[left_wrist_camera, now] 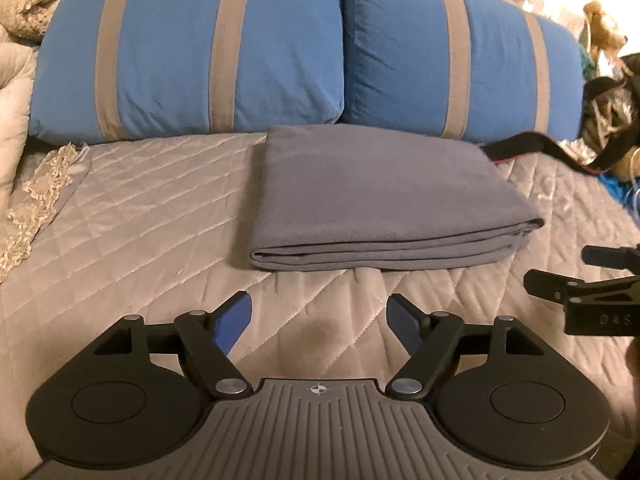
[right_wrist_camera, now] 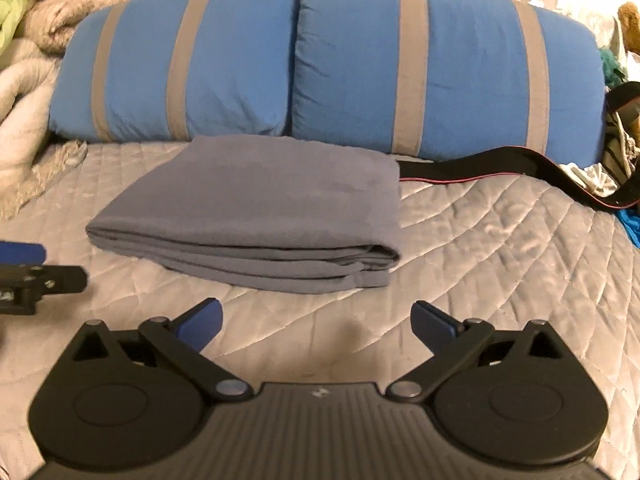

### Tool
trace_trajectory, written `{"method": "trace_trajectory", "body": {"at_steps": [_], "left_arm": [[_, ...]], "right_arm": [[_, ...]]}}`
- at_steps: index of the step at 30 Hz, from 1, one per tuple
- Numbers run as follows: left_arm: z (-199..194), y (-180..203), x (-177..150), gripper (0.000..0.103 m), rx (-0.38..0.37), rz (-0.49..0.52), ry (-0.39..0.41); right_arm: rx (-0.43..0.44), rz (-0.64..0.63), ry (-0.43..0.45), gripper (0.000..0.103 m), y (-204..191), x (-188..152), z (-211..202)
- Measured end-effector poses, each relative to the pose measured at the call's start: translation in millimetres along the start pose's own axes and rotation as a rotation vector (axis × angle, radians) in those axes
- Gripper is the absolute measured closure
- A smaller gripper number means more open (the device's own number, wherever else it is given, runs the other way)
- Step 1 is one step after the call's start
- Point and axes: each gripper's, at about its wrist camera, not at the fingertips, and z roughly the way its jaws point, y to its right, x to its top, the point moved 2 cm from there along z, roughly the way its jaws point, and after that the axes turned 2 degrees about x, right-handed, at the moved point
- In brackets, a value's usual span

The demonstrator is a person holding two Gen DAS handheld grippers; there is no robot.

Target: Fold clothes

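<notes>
A grey garment (left_wrist_camera: 372, 200) lies folded into a flat rectangle on the quilted bed, its layered edge toward me; in the right wrist view the same grey garment (right_wrist_camera: 256, 216) sits left of centre. My left gripper (left_wrist_camera: 320, 312) hovers just short of its near edge, open, nothing between the blue pads. My right gripper (right_wrist_camera: 316, 316) is also open and empty, a little back from the fold. Each gripper shows in the other's view: the right gripper (left_wrist_camera: 592, 280) at the right edge, the left gripper (right_wrist_camera: 28, 272) at the left edge.
Two blue pillows with grey stripes (left_wrist_camera: 192, 48) (right_wrist_camera: 432, 68) lean behind the garment. A black strap with red trim (right_wrist_camera: 500, 168) lies to the right on the grey quilt (left_wrist_camera: 140, 208). Beige blankets (right_wrist_camera: 28, 60) are piled at the left, clutter (left_wrist_camera: 612, 100) at the right.
</notes>
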Motion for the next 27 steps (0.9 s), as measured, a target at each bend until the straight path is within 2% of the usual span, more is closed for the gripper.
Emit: {"method": "trace_trajectory", "body": {"at_steps": [3, 6, 7, 8, 11, 16, 27], "left_arm": [[16, 6, 0, 0.028, 0.015, 0.007, -0.044], [24, 12, -5, 0.023, 0.042, 0.006, -0.040], [26, 14, -7, 0.016, 0.052, 0.005, -0.037], [28, 16, -9, 0.009, 0.061, 0.004, -0.034], [35, 22, -14, 0.001, 0.090, 0.002, -0.025], [46, 33, -23, 0.001, 0.138, -0.002, -0.011], [47, 35, -25, 0.001, 0.150, -0.006, 0.018]], "right_arm": [[-0.014, -0.004, -0.042, 0.000, -1, -4, 6], [-0.031, 0.045, -0.122, 0.000, 5, -12, 18], [-0.034, 0.063, -0.158, 0.000, 8, -16, 23], [-0.038, 0.049, -0.146, 0.000, 8, -19, 23], [-0.047, 0.000, -0.132, 0.000, 6, -24, 25], [-0.040, 0.007, -0.133, 0.000, 8, -24, 27], [-0.038, -0.017, -0.114, 0.000, 6, -27, 27]]}}
